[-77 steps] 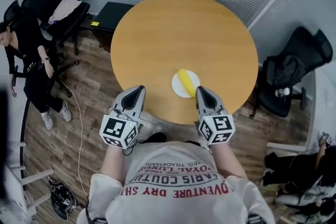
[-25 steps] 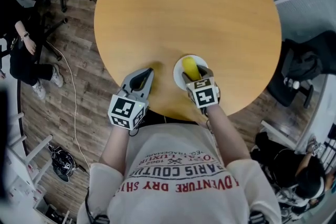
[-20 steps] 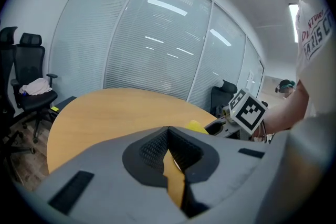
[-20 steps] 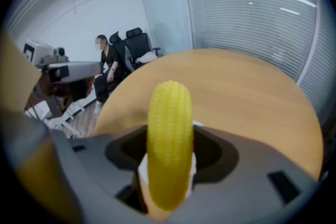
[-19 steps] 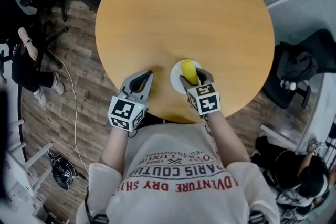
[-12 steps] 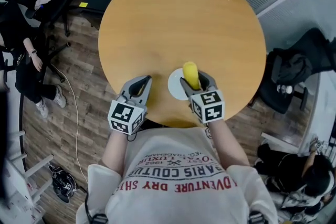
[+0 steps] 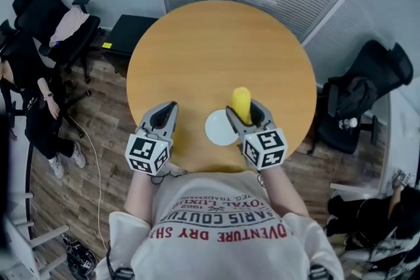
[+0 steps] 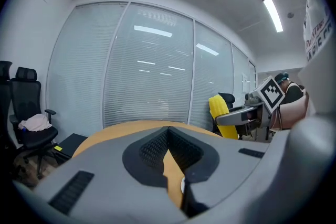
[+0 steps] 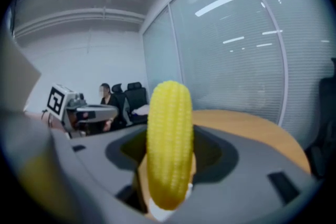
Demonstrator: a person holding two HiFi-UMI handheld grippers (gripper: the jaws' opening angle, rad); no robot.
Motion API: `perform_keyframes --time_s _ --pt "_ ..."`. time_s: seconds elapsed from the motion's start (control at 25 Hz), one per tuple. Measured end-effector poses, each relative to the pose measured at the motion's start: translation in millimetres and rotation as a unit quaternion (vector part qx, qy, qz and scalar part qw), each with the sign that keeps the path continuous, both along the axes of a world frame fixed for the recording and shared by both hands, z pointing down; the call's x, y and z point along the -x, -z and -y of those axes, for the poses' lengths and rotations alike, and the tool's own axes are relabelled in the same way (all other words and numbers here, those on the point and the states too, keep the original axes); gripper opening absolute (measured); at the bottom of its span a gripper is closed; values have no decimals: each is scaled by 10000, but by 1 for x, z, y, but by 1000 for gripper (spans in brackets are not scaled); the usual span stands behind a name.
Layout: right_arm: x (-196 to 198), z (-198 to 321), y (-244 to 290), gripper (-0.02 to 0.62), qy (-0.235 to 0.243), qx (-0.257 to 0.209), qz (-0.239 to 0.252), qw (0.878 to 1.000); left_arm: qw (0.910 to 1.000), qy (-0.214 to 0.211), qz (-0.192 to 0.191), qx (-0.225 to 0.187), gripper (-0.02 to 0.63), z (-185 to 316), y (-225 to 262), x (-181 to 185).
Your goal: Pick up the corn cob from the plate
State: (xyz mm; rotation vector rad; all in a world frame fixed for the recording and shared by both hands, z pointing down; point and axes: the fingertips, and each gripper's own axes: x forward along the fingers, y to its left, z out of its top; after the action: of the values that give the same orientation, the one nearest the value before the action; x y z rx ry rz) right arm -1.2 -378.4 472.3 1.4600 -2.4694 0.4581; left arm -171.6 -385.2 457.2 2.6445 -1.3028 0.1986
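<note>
Corn cob (image 7: 241, 101) (image 9: 169, 149): off the plate (image 7: 215, 132), held up just beyond the plate's far right rim, its free end pointing away from the person.
Right gripper (image 7: 244, 109) (image 9: 169, 139): jaws pinching the corn cob by its lower part, one jaw on each side; most of the cob sticks out past the jaw tips. It sits just right of the plate.
Left gripper (image 7: 168, 108) (image 8: 168, 134): jaws pressed almost together, only a thin slit between them and nothing held. It hovers to the left of the plate, apart from it.
Plate: white, round, bare, lying on the bench (image 7: 216, 49) near the person's edge.
Bench: round, wood-coloured top, the plate its only load.
Office chair (image 7: 367, 92): black, on the floor well to the right of the plate, with dark things on its seat.
</note>
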Motion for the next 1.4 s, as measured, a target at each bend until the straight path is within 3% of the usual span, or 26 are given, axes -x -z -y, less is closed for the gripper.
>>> perform_keyframes --time_s 0.4,1.4 --pt "-22 -4 57 265 -259 -812 265 9960 9975 -319 -205 -600 35 -1 57 -34" --pt "-7 -15 49 265 -226 -759 218 9966 9975 -431 -194 -522 35 -8 53 -36"
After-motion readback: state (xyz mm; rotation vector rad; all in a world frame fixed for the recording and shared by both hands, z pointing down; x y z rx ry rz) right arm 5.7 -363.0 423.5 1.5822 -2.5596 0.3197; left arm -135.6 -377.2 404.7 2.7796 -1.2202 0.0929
